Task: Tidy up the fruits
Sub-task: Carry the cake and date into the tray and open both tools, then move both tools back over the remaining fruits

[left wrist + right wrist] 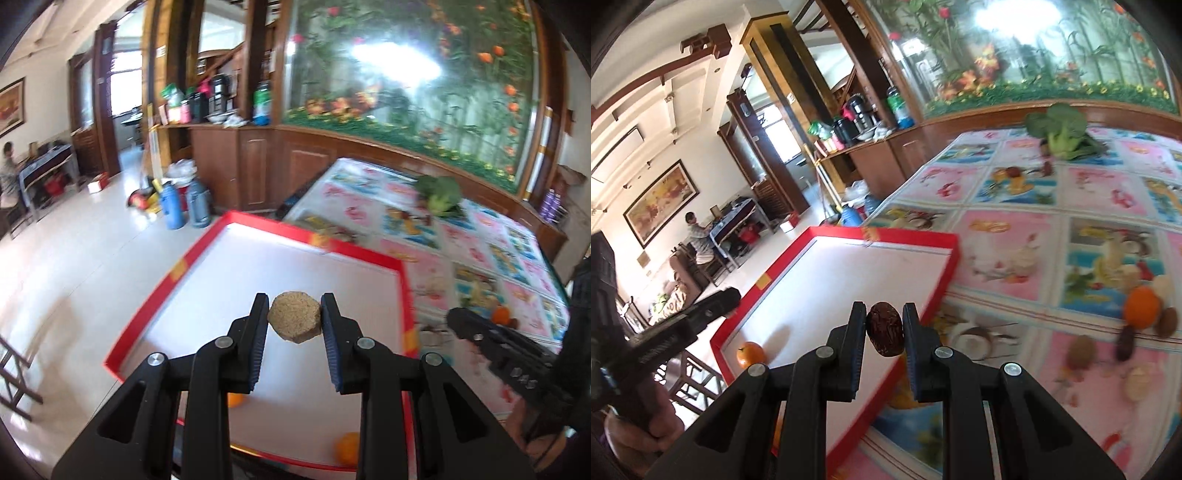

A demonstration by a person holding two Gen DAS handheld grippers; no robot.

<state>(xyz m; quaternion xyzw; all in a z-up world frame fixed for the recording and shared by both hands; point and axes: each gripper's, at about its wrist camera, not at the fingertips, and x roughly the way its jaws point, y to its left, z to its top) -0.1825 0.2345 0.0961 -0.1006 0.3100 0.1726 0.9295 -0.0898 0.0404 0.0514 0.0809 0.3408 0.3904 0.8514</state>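
My left gripper (294, 317) is shut on a round tan grainy cake (294, 318) and holds it above the white floor of the red-rimmed tray (369, 254). Two oranges (347, 447) lie in the tray's near end. My right gripper (885, 325) is shut on a dark wrinkled date (885, 328), held over the tray's right rim (916, 314). One orange (750, 354) shows in the tray's corner. On the patterned tablecloth at the right lie an orange (1141, 306), another date (1125, 343) and several brown and pale fruits.
A broccoli head (1060, 133) lies at the far side of the table (1015, 229). Wooden cabinets, bottles and thermos flasks stand beyond the table's left edge. A person sits at a far table. The other gripper shows at each view's side.
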